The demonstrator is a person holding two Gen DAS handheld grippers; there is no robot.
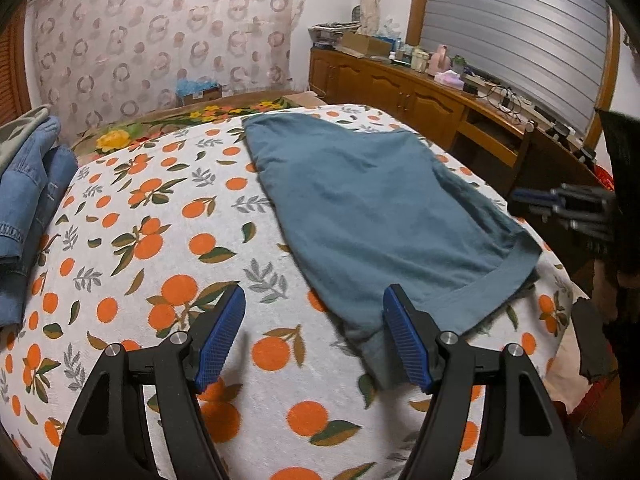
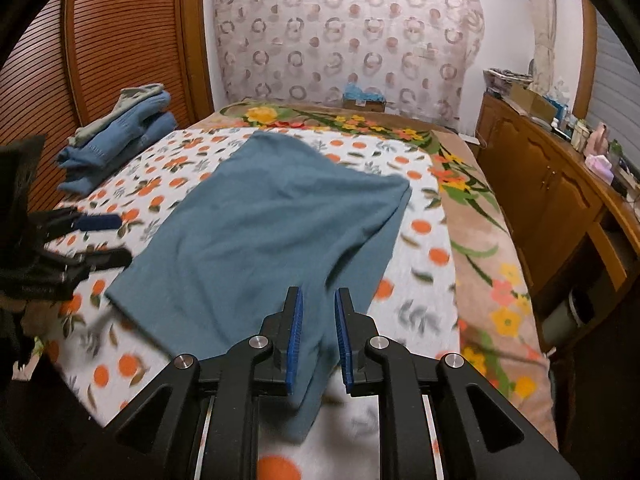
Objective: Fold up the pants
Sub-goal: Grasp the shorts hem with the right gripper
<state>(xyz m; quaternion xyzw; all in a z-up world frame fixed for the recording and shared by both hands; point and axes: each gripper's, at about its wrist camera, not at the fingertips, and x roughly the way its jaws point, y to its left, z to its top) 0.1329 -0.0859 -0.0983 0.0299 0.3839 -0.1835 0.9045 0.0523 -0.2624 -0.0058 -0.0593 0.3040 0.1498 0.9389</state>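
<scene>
Pants (image 1: 372, 208) flat on orange-print sheet (image 1: 168, 216), left claw (image 1: 314, 340) spread empty, right claw (image 2: 318, 340) slightly parted, gripping nothing.

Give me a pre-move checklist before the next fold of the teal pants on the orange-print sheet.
1. Teal pants flat on the orange-print sheet: ok, only light wrinkles.
2. Left claw open and empty: ok, its right finger sits at the pants' near edge, nothing between the pads.
3. Right claw free of cloth: cannot tell; its jaws stand narrowly apart over a hanging strip of the pants, and the picture is blurred.
4. Folded jeans clear of the pants: ok, stacked at the far left of the bed.
5. Cuff band aligned with the layer beneath: cannot tell.
</scene>
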